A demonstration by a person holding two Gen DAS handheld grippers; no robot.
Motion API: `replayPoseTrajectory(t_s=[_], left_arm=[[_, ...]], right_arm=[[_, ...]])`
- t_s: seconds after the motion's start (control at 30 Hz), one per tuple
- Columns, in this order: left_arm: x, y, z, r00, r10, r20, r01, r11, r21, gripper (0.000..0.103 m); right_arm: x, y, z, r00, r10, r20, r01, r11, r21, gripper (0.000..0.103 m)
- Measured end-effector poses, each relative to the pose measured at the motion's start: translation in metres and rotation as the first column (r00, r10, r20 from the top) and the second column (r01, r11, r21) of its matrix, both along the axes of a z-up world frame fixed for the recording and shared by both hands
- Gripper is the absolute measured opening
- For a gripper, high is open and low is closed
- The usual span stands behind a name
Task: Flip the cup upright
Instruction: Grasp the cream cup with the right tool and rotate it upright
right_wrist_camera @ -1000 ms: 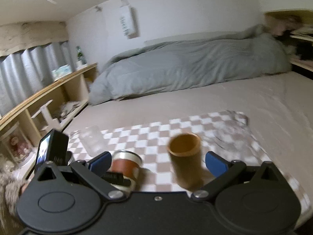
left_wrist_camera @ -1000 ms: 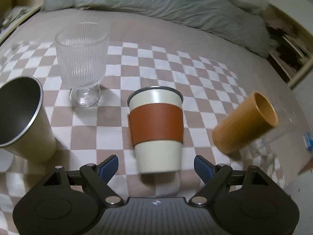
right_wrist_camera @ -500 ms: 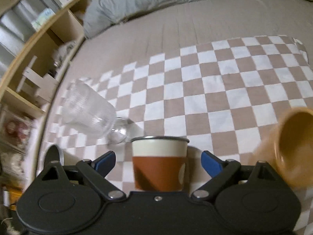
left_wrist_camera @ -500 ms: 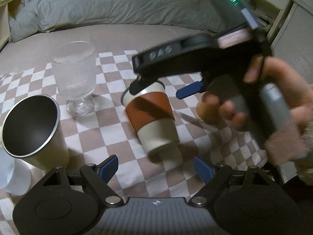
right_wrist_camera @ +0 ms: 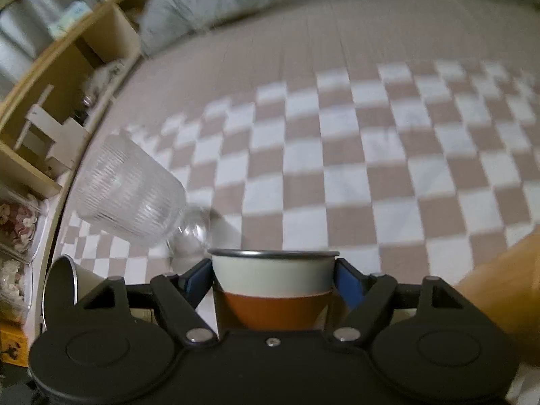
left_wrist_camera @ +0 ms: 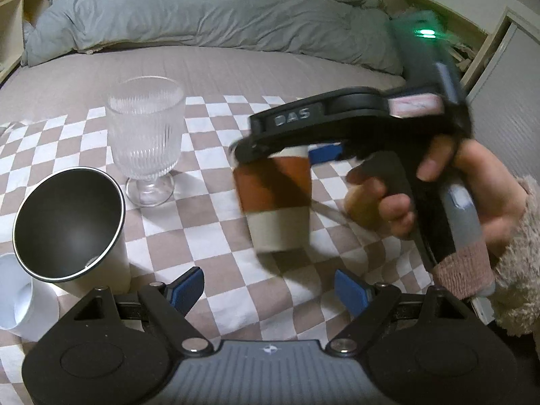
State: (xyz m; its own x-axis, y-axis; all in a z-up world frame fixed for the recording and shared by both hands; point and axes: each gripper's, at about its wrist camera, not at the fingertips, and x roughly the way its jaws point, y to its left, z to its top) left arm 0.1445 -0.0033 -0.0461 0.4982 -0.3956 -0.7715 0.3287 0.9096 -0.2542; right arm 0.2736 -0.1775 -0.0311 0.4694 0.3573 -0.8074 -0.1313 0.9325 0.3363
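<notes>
- the left gripper (left_wrist_camera: 270,287) sat nearest the camera, its black arms and blue rubber pads spread wide with nothing between them, hovering over the checked cloth (left_wrist_camera: 216,246) just in front of the cup.
- the cup (left_wrist_camera: 275,202) stood upright on the cloth, mouth up: a tapered cream body, a smooth rust-brown sleeve round its middle and a thin metal rim.
- the right gripper (right_wrist_camera: 274,278) was closed on the cup just below the rim, one blue pad (right_wrist_camera: 345,281) pressed to each side of the cream band above the sleeve.
- in the left wrist view the right gripper's black arm crossed the top of the cup and carried raised letters reading "das"; a hand (left_wrist_camera: 455,195) gripped its handle, and a green light glowed on the unit above.
- left of the cup stood a steel tumbler (left_wrist_camera: 72,226), matte dark inside with a bright rim, and beside that a white paper cup (left_wrist_camera: 20,300).
- behind and left of the cup stood a clear ribbed glass goblet (left_wrist_camera: 146,135) on a short foot.
- right of the cup, mostly hidden by the hand, was a smooth orange-tan cup (right_wrist_camera: 499,290); i could not tell how it lay.
- beyond the cloth lay a ribbed taupe bedsheet (left_wrist_camera: 209,67), then a rumpled grey duvet (left_wrist_camera: 202,10).
</notes>
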Motion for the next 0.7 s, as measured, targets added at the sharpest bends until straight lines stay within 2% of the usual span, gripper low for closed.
replayPoseTrajectory(t_s=[0.1, 0.2, 0.27, 0.37, 0.7], left_arm=[[0.000, 0.000, 0.000, 1.000, 0.007, -0.003, -0.007, 1.000, 0.001, 0.085], [-0.001, -0.002, -0.001, 1.000, 0.004, -0.007, -0.004, 1.000, 0.010, 0.085], [-0.002, -0.005, -0.001, 1.000, -0.004, -0.005, 0.004, 1.000, 0.018, 0.085], [-0.002, -0.007, -0.001, 1.000, -0.008, -0.007, 0.008, 1.000, 0.021, 0.085], [-0.003, -0.007, 0.000, 1.000, 0.003, 0.009, -0.003, 1.000, 0.026, 0.085]], right_arm=[[-0.016, 0.001, 0.018, 0.985, 0.037, 0.171, -0.029, 0.998, -0.050, 0.078], [-0.032, 0.005, 0.022, 0.941, 0.131, 0.312, -0.086, 0.984, -0.153, 0.077], [-0.039, 0.007, 0.015, 0.931, 0.182, 0.317, -0.116, 0.969, -0.217, 0.076], [-0.047, 0.005, 0.012, 0.920, 0.223, 0.321, -0.146, 0.958, -0.246, 0.074], [-0.041, 0.008, 0.010, 0.929, 0.188, 0.317, -0.125, 0.970, -0.208, 0.073]])
